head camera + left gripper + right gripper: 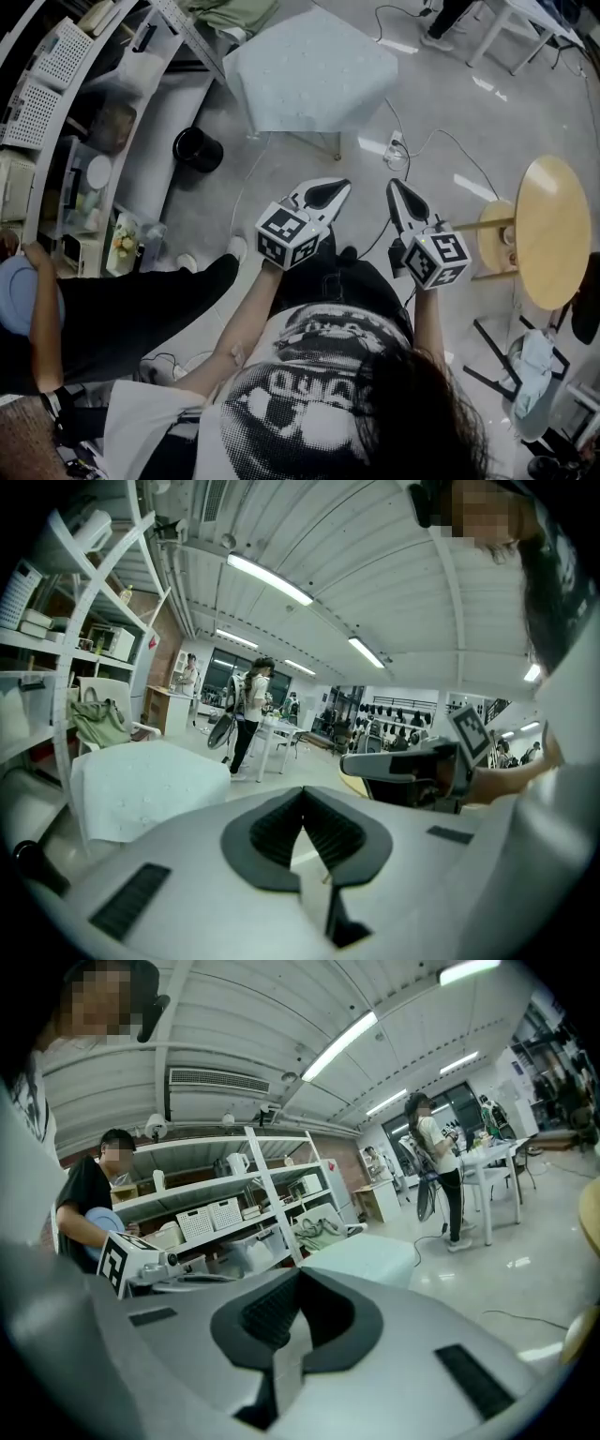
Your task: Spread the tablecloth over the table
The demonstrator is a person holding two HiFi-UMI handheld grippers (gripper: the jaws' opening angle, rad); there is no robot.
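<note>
A pale tablecloth [309, 70] covers the small table on the floor ahead of me and hangs down its sides. Both grippers are held in front of my chest, well short of that table. My left gripper [337, 187] points toward it with its jaws closed together and nothing between them. Beside it, my right gripper [395, 186] is also shut and empty. In the left gripper view the covered table [141, 785] sits left of the shut jaws [302, 791], and the right gripper [403, 766] shows at the right. The right gripper view has the cloth [361, 1258] beyond its own shut jaws [298, 1275].
A round wooden table [553, 230] stands at the right. A black bucket [197, 148] and shelving [56, 84] lie to the left, with a seated person [94, 309] near them. Cables [422, 150] run over the floor. Another person [248, 710] stands by a far white table.
</note>
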